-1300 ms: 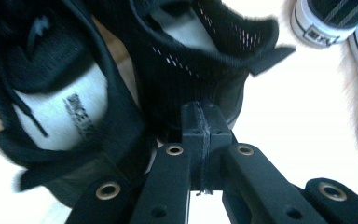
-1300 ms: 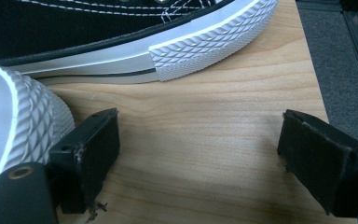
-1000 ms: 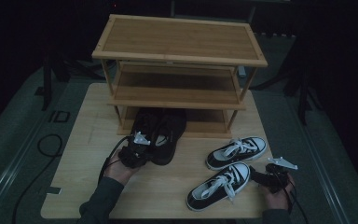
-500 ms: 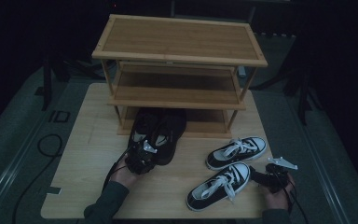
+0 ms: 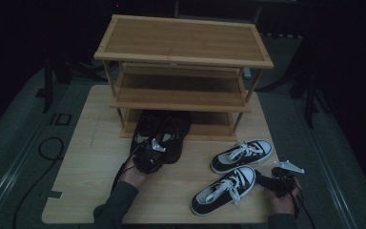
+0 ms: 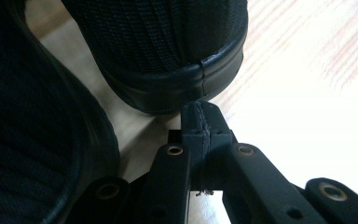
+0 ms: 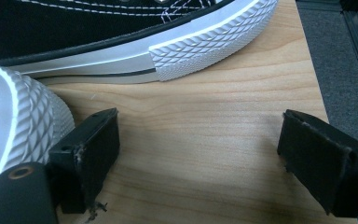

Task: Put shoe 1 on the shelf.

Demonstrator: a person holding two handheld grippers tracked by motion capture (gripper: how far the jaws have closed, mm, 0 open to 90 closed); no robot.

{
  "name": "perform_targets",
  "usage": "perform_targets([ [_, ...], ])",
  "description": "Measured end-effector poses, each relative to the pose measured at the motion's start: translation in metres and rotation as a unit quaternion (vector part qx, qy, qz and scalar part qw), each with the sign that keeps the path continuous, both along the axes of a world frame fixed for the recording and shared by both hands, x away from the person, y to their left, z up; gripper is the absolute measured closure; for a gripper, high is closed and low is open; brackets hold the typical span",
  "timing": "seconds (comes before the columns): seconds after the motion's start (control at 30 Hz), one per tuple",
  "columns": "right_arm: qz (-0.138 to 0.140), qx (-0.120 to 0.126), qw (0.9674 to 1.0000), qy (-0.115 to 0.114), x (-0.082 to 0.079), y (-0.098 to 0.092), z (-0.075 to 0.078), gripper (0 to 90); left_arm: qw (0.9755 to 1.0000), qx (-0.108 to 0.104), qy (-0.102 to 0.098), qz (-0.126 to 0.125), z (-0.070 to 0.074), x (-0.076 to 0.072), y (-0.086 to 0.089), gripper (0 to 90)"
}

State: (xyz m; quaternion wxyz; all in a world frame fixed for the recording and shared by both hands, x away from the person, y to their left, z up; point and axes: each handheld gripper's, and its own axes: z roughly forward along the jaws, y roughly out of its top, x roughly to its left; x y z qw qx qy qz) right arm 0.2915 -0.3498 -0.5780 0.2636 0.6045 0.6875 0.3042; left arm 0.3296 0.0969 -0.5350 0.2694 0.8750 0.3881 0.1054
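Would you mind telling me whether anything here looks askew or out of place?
Nothing is damaged or spilled. The black-and-white sneakers lie loose and angled on the table instead of squared up, while the all-black pair sits half under the rack.

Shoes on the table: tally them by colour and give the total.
All-black shoes: 2, side by side at the foot of the wooden rack
Black shoes with white soles and laces: 2, on the table to the right
Total: 4 shoes
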Motion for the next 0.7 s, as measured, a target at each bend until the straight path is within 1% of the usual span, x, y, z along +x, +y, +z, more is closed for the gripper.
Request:
perform_targets([
  [0.07, 0.0, 0.0, 1.0, 0.0, 0.0, 0.0, 0.0, 12.6, 1.0, -0.004, -0.004, 0.002, 0.002, 0.003, -0.003, 90.0],
  [0.1, 0.0, 0.0, 1.0, 0.0, 0.0, 0.0, 0.0, 12.6, 1.0, -0.005, -0.003, -0.001, 0.003, 0.004, -0.005, 90.0],
  [0.13, 0.0, 0.0, 1.0, 0.0, 0.0, 0.0, 0.0, 12.6, 1.0, -0.003, -0.005, -0.002, 0.003, 0.004, -0.007, 89.9],
  [0.17, 0.0, 0.0, 1.0, 0.0, 0.0, 0.0, 0.0, 12.6, 1.0, 0.001, -0.007, -0.005, 0.002, 0.003, -0.009, 89.9],
  [0.3, 0.0, 0.0, 1.0, 0.0, 0.0, 0.0, 0.0, 12.6, 0.9997, 0.018, 0.004, -0.016, -0.005, 0.002, -0.017, 89.9],
  [0.33, 0.0, 0.0, 1.0, 0.0, 0.0, 0.0, 0.0, 12.6, 0.9997, 0.02, 0.004, -0.016, -0.007, 0.002, -0.019, 89.8],
  [0.37, 0.0, 0.0, 1.0, 0.0, 0.0, 0.0, 0.0, 12.6, 0.9995, 0.026, 0.004, -0.018, -0.008, 0.002, -0.019, 89.8],
  [0.43, 0.0, 0.0, 1.0, 0.0, 0.0, 0.0, 0.0, 12.6, 0.9997, 0.022, 0.002, -0.008, -0.008, 0.004, -0.018, 89.8],
  [0.5, 0.0, 0.0, 1.0, 0.0, 0.0, 0.0, 0.0, 12.6, 0.9998, 0.017, 0.006, -0.003, -0.007, 0.006, -0.016, 89.9],
  [0.57, 0.0, 0.0, 1.0, 0.0, 0.0, 0.0, 0.0, 12.6, 0.9997, 0.026, 0.005, -0.001, -0.006, 0.007, -0.016, 89.9],
  [0.6, 0.0, 0.0, 1.0, 0.0, 0.0, 0.0, 0.0, 12.7, 0.9996, 0.026, 0.007, 0.001, -0.006, 0.008, -0.015, 89.9],
  [0.7, 0.0, 0.0, 1.0, 0.0, 0.0, 0.0, 0.0, 12.6, 0.9995, 0.029, 0.003, 0.008, -0.005, 0.01, -0.014, 89.9],
])
